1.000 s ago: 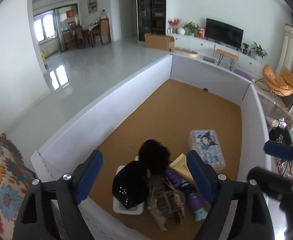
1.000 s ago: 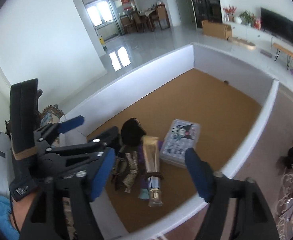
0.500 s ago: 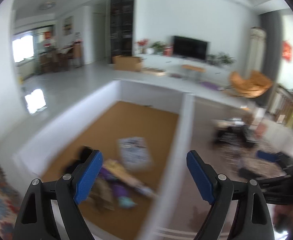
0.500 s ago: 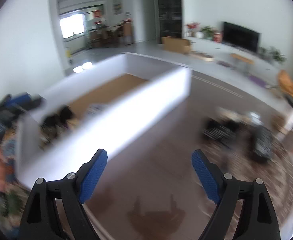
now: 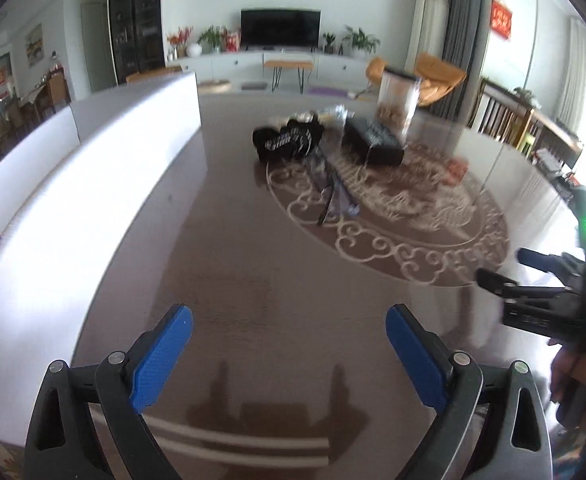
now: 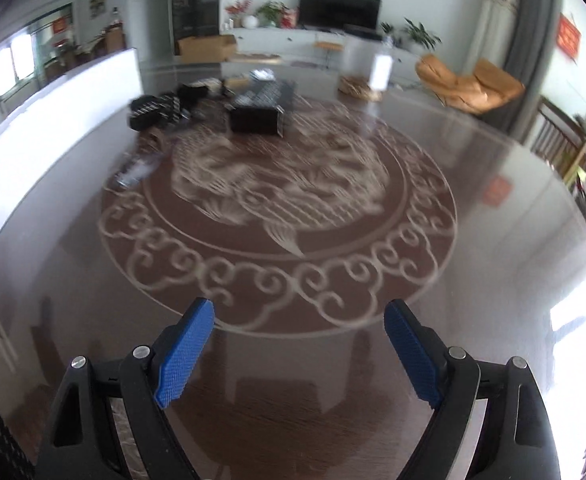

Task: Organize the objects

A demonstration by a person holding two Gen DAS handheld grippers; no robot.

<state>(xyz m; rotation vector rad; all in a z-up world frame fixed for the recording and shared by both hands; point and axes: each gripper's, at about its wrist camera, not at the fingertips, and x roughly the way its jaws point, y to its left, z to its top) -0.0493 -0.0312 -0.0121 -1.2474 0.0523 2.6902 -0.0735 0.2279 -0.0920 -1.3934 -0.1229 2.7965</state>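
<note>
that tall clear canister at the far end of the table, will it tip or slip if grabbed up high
The clear canister stands tall and narrow with contents sitting low, so a high push may tip it. Its smooth walls probably slip. It looks rigid, likely wide for the pads.

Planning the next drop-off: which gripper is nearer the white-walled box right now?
Left. The left gripper hovers right beside the white-walled box, whose wall runs along its left side. The right gripper is farther out over the patterned table.
</note>
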